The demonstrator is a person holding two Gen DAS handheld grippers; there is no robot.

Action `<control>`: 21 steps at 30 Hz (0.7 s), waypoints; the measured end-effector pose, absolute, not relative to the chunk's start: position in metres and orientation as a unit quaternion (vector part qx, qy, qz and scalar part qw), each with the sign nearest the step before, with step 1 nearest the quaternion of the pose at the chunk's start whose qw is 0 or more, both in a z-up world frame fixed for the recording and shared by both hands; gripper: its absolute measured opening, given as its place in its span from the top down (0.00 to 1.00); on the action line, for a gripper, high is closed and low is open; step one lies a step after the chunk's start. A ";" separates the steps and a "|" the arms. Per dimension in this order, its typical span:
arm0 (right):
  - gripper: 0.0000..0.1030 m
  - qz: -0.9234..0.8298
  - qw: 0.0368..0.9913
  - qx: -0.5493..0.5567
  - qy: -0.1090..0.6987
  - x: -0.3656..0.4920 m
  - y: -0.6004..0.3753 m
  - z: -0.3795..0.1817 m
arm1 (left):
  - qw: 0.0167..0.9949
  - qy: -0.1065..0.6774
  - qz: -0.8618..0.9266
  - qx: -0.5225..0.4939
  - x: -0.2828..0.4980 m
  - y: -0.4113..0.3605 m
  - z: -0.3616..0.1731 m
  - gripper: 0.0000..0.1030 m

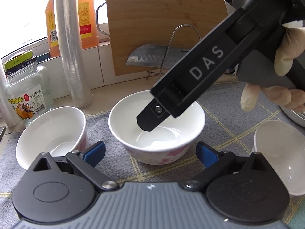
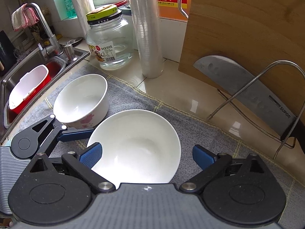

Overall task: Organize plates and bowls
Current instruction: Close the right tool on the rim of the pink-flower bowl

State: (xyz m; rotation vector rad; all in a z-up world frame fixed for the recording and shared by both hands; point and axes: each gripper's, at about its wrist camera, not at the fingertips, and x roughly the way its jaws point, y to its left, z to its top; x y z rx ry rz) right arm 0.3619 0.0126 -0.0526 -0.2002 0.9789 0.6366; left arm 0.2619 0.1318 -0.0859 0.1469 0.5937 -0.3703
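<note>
Three white bowls stand on a grey checked cloth (image 1: 219,129). The middle bowl (image 1: 158,141), with pink flowers, sits just ahead of my left gripper (image 1: 150,153), which is open and empty. My right gripper (image 2: 145,155) is open over this bowl (image 2: 137,145), its left finger (image 2: 91,155) inside the rim and the right one outside; it shows from the side in the left wrist view (image 1: 146,122). A second flowered bowl (image 1: 51,133) stands to the left (image 2: 83,99). A third bowl (image 1: 280,162) is at the right.
A glass jar (image 2: 108,43), a plastic-wrap roll (image 2: 148,28), oil bottles (image 1: 87,17) and a bamboo cutting board (image 2: 247,38) with a cleaver (image 2: 246,87) in a wire rack line the back. A sink (image 2: 11,80) with a red-and-white tub (image 2: 28,87) lies left.
</note>
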 end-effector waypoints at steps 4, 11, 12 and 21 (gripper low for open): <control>0.03 0.303 0.827 -0.091 0.465 0.365 0.014 -0.055 | 0.940 0.284 -0.178 0.071 0.261 0.133 -0.085 0.03; 0.13 0.308 0.824 -0.089 0.467 0.366 0.016 -0.057 | 0.939 0.281 -0.184 0.068 0.263 0.132 -0.085 0.08; 0.13 0.309 0.824 -0.089 0.467 0.366 0.016 -0.057 | 0.939 0.281 -0.187 0.066 0.263 0.133 -0.085 0.09; 0.20 0.309 0.825 -0.093 0.463 0.365 0.017 -0.057 | 0.938 0.276 -0.197 0.069 0.261 0.131 -0.085 0.16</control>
